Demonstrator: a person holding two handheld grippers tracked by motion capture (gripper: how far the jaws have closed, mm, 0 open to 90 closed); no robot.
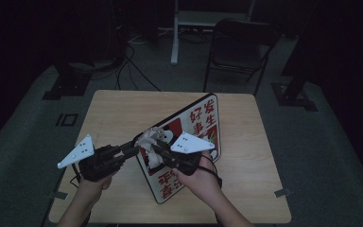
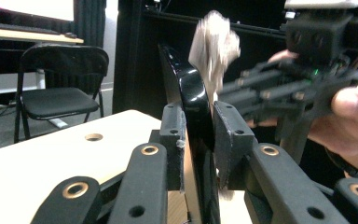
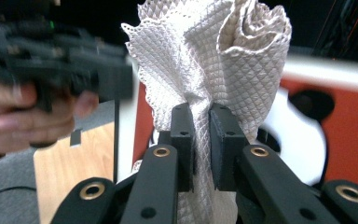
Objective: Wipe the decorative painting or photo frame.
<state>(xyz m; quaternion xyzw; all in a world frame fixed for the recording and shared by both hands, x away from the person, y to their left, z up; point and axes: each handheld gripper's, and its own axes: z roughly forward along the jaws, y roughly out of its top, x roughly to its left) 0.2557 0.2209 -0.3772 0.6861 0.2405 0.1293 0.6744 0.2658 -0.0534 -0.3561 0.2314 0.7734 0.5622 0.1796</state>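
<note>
- Left tool (image 1: 131, 151): in the high view reaching in from the near left corner of the surface (image 1: 118, 111); in its own view its jaws are pinching the thin black edge of the sign board (image 2: 189, 100), which is standing on edge between them.
- Right tool (image 3: 200, 140): jaws pressing together on a bunched white cloth (image 3: 214, 60), gripped at its waist so the loose folds are fanning out above.
- Cloth: quilted, soft and light, likely crushing rather than slipping; a pinch at the gathered middle looks the sound hold.
- Sign board (image 1: 189, 142): flat, stiff, glossy, printed in red and white with characters; it is tilting up over the near middle of the surface, and the edge seems the only place for a jaw. The gloss may be making it slippery.
- Views: the high view is giving the board's printed face and its place on the surface; the right gripper view is giving the cloth's weave; the left gripper view is giving the edge-on grip.
- Beyond the far edge: a folding chair (image 1: 238, 47) standing on the floor.
</note>
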